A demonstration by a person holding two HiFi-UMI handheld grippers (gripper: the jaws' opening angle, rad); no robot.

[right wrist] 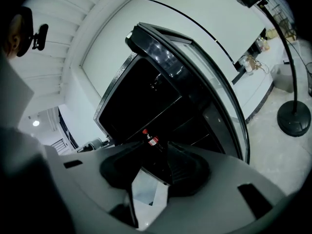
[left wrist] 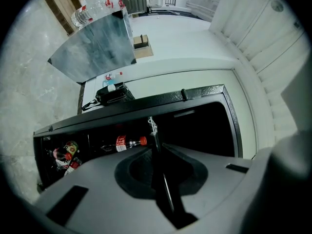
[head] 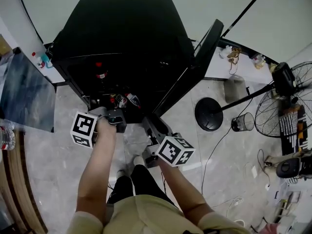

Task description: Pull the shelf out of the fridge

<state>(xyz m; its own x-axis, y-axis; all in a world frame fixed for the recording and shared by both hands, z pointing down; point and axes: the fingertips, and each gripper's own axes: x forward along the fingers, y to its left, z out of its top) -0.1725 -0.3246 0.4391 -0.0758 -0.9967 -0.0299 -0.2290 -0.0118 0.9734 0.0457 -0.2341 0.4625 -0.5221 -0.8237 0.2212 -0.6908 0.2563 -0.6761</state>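
Observation:
The black fridge stands with its door swung out to the right. Both grippers are low at its open front. My left gripper is shut on a thin dark strip, the edge of the shelf, which runs between the jaws toward the interior. A red-capped bottle lies just beyond it. My right gripper holds its jaws wide apart. Only pale floor and a dark edge show in the gap, with nothing pressed by the pads. The same bottle shows past it.
A grey panel leans at the left, with water bottles by it. At the right are a fan, its round base, a small wire basket and loose cables. The person's legs are right behind the grippers.

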